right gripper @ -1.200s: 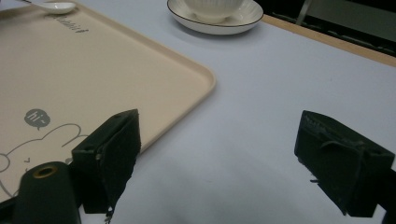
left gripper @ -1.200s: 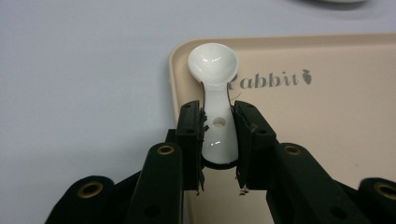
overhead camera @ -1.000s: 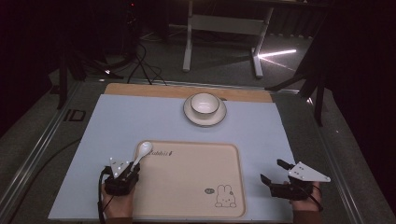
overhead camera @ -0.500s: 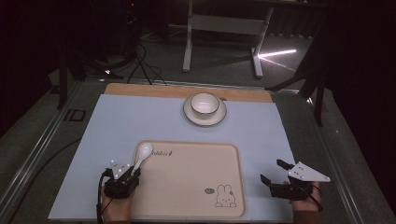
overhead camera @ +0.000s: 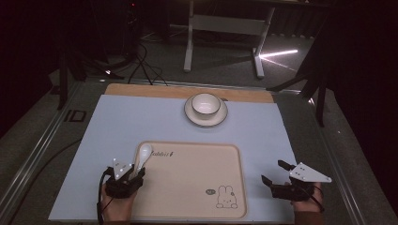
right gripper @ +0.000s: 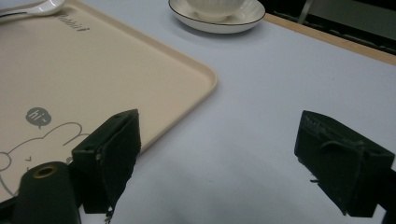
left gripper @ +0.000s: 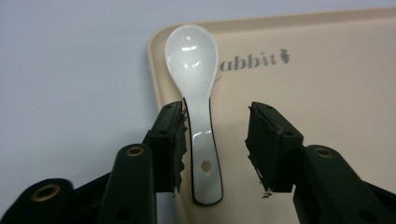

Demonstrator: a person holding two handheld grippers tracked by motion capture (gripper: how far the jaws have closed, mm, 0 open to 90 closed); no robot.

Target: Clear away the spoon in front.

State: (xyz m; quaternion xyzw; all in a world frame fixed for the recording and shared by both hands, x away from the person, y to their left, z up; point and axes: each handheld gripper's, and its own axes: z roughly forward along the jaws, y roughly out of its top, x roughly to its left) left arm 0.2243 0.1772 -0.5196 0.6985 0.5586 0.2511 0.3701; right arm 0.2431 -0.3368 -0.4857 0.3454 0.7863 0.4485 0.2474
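Note:
A white ceramic spoon [overhead camera: 143, 157] [left gripper: 198, 107] lies along the left rim of the beige rabbit tray [overhead camera: 187, 183] [left gripper: 327, 93], bowl end pointing away from me. My left gripper [overhead camera: 136, 172] [left gripper: 217, 135] straddles the spoon's handle. Its jaws have just been opening. The handle lies close beside the left jaw, and a wide gap separates it from the right one. My right gripper [overhead camera: 273, 172] [right gripper: 219, 154] hovers open over the blue mat [overhead camera: 263, 136], just right of the tray's [right gripper: 93, 70] corner, with nothing between its jaws.
A white bowl [overhead camera: 205, 104] [right gripper: 215, 7] sits on a saucer [overhead camera: 205, 118] [right gripper: 219, 23] at the mat's far middle, near the wooden table edge [overhead camera: 187, 91]. A table frame and cables stand on the dark floor beyond.
The left gripper's jaws have parted from the spoon's handle, and the spoon now rests on the tray's rim. The right gripper has stayed where it was.

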